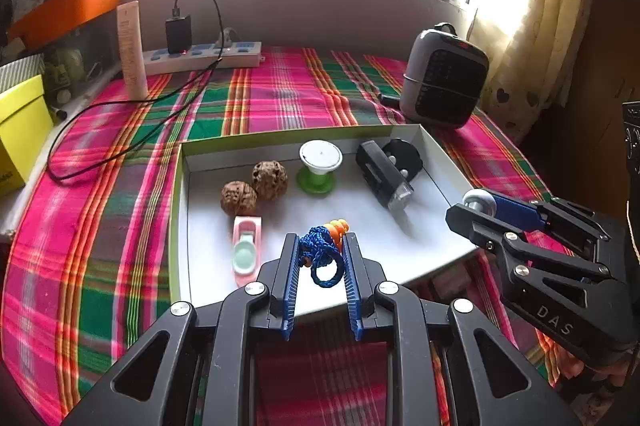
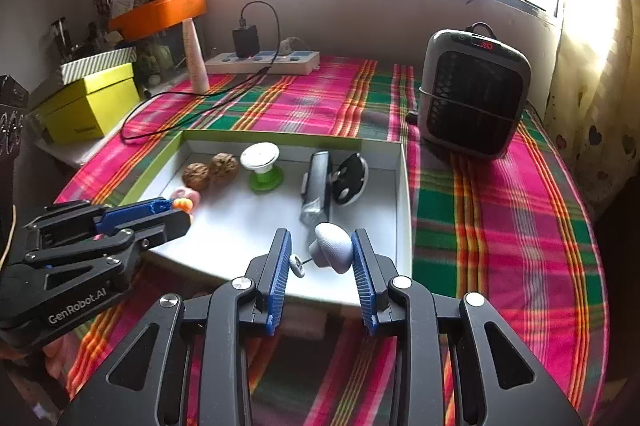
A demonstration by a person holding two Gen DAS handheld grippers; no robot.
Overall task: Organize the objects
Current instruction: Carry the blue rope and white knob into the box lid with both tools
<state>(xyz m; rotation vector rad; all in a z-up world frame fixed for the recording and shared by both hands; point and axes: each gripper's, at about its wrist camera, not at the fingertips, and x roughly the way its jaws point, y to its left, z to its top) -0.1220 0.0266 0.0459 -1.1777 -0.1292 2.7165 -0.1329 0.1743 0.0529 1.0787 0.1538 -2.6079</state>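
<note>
Nearest, over the white tray's (image 1: 434,182) front edge: left hand-held gripper (image 1: 320,254) clamped on a blue cord charm (image 1: 322,254); right hand-held gripper (image 2: 320,254) gripping a grey mushroom-shaped knob (image 2: 334,252). Farther inside the tray: pink case (image 1: 246,250), two walnuts (image 1: 254,188), green spool (image 1: 318,166), black flashlight (image 1: 382,178). Beyond the tray: heater (image 2: 474,94) on the plaid tabletop (image 1: 280,94).

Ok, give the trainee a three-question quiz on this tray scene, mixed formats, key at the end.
1. True or false: the left gripper is empty.
2. Multiple choice: what does the right gripper hold? A) a walnut B) a grey knob-shaped piece C) the green spool
3. Short answer: how many walnuts lie in the white tray?

Key:
1. False; it is shut on a blue cord with orange beads.
2. B, the grey knob-shaped piece.
3. Two walnuts, side by side near the green spool.
</note>
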